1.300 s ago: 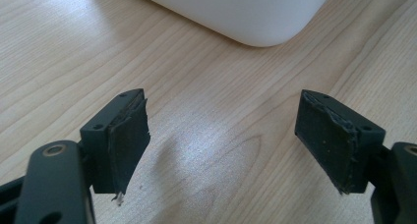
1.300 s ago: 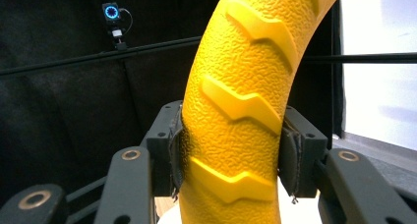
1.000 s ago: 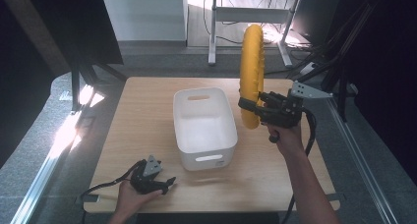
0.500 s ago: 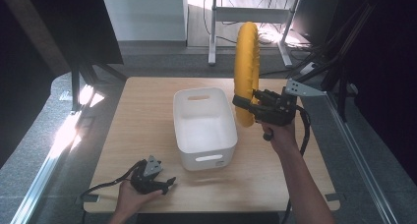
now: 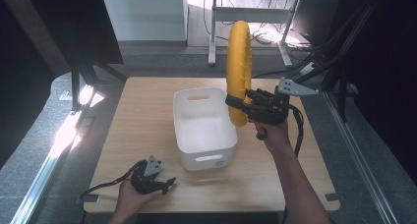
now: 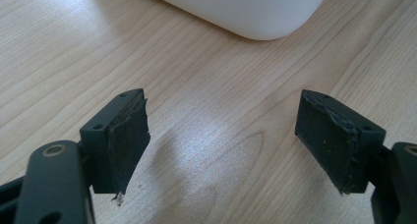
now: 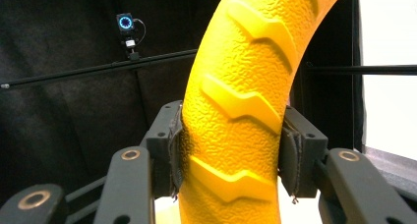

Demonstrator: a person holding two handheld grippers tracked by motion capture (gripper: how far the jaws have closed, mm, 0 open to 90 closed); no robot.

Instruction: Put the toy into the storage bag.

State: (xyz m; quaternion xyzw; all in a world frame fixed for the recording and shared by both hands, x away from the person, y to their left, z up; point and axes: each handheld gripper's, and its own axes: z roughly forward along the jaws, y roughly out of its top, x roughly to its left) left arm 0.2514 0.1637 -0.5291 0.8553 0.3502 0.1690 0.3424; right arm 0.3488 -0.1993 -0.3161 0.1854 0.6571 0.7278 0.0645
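A yellow ring with a tyre-like tread (image 5: 239,69) stands upright in the air above the right wall of the white bin (image 5: 183,130), seen edge-on in the high view. My right gripper (image 5: 236,104) is shut on its lower part; in the right gripper view both pads press the yellow ring (image 7: 241,111) from either side. My left gripper (image 5: 167,183) rests low on the table near the front left corner. In the left gripper view its jaws stand wide apart over bare wood, the left gripper (image 6: 223,135) open with nothing between its pads (image 6: 129,135).
The white bin has handle slots and nothing visible inside; its rounded corner (image 6: 255,17) lies just ahead of my left gripper. The wooden table (image 5: 147,111) ends close behind the left hand. Black frame poles (image 5: 339,62) rise at the table's right rear.
My right gripper has carried the yellow ring a little to the left, toward the bin's right wall. The left gripper has stayed put.
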